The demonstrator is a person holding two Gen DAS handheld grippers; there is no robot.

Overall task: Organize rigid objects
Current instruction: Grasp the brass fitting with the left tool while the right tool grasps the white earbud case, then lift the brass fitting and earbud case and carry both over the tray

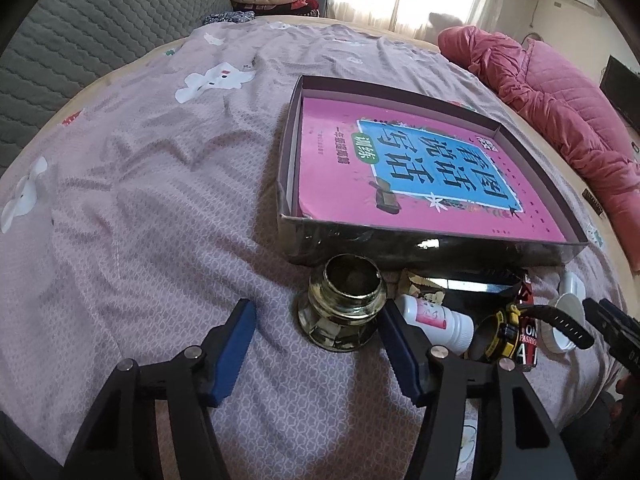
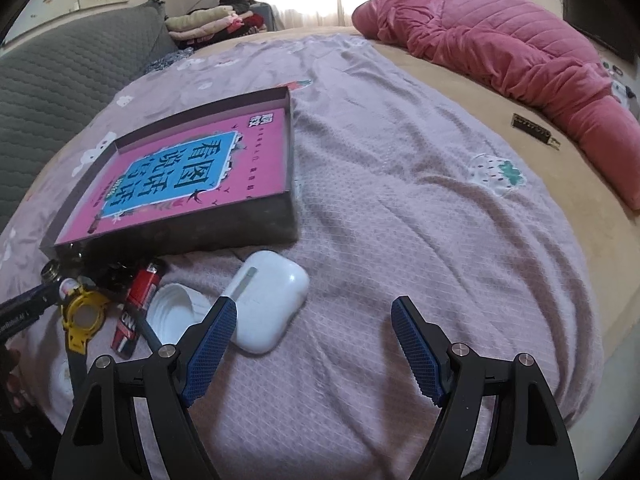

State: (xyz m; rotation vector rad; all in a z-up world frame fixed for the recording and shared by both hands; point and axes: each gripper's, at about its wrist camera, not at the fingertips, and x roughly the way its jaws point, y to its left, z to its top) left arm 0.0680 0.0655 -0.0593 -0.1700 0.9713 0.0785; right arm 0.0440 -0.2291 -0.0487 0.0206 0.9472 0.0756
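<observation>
Jaws of your left gripper [image 1: 316,350] stand spread around the jar [image 1: 343,307] at lower center; your right gripper [image 2: 314,350] gapes beside the earbud case [image 2: 269,300].

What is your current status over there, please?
Left gripper open, glass jar between fingers. Right gripper open, empty, beside earbud case. Box unobstructed.

Hidden and cut off, both views

Left gripper's finger [image 1: 400,344] is covering part of the white bottle [image 1: 436,320]; lighter [image 2: 136,304] is lying partly under the watch [image 2: 82,316].

Clutter [image 1: 472,320] by box [image 1: 400,248] – book [image 1: 420,176] inside
</observation>
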